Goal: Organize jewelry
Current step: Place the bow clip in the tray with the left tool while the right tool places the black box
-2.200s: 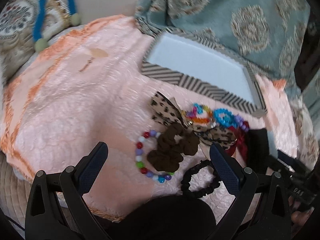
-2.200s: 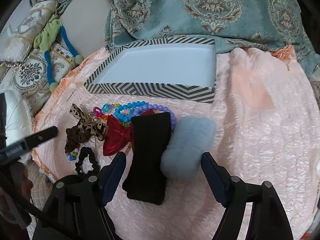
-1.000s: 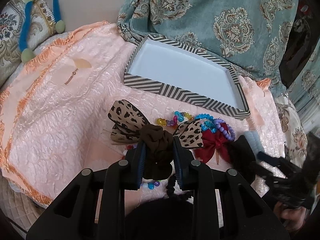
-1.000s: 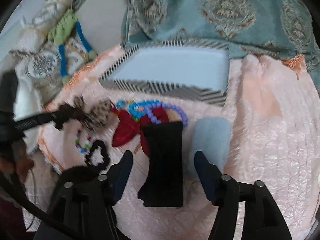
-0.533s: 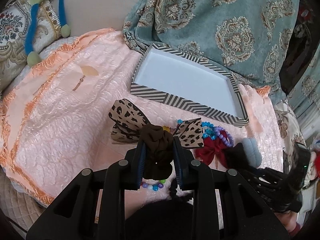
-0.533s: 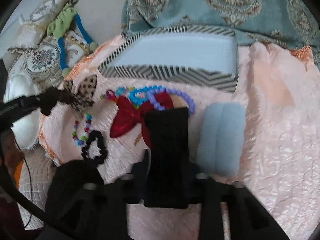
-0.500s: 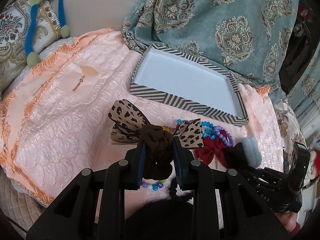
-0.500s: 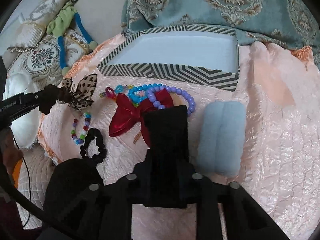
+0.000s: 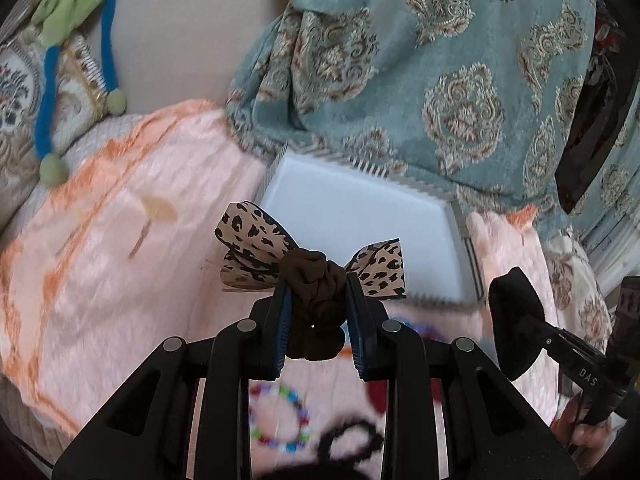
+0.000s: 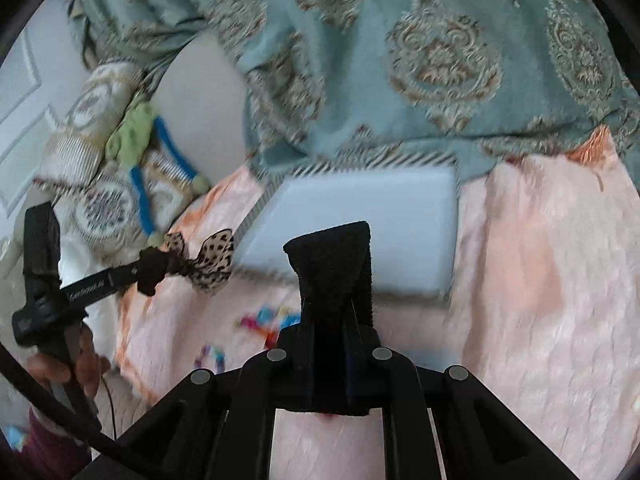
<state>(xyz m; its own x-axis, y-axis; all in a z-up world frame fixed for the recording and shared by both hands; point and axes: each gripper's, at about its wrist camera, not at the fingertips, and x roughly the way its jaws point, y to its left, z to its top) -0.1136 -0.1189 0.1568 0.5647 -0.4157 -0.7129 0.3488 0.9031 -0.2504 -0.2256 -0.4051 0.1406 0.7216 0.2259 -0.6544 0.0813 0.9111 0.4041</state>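
My left gripper [image 9: 316, 300] is shut on a brown scrunchie with leopard-print bow wings [image 9: 316, 300], held in the air in front of the white tray with striped walls [image 9: 360, 216]. In the right wrist view that same bow scrunchie [image 10: 192, 260] hangs at the left, near the tray's [image 10: 360, 208] left corner. My right gripper [image 10: 334, 340] is shut on a black fabric band [image 10: 332, 264], lifted off the bed in front of the tray. Seen from the left wrist, the black band [image 9: 514, 316] sticks up at the right.
A pink quilted cover [image 9: 100, 248] lies under everything. On it sit a multicoloured bead bracelet [image 9: 280, 420], a black scrunchie [image 9: 352, 440] and blurred coloured beads [image 10: 264, 320]. A teal patterned blanket [image 9: 440, 80] rises behind the tray. A green and blue plush toy [image 9: 72, 40] lies at the far left.
The right gripper closed on the black band and lifted it off the cover. The left gripper rose with the bow scrunchie. Both have come closer to the tray.
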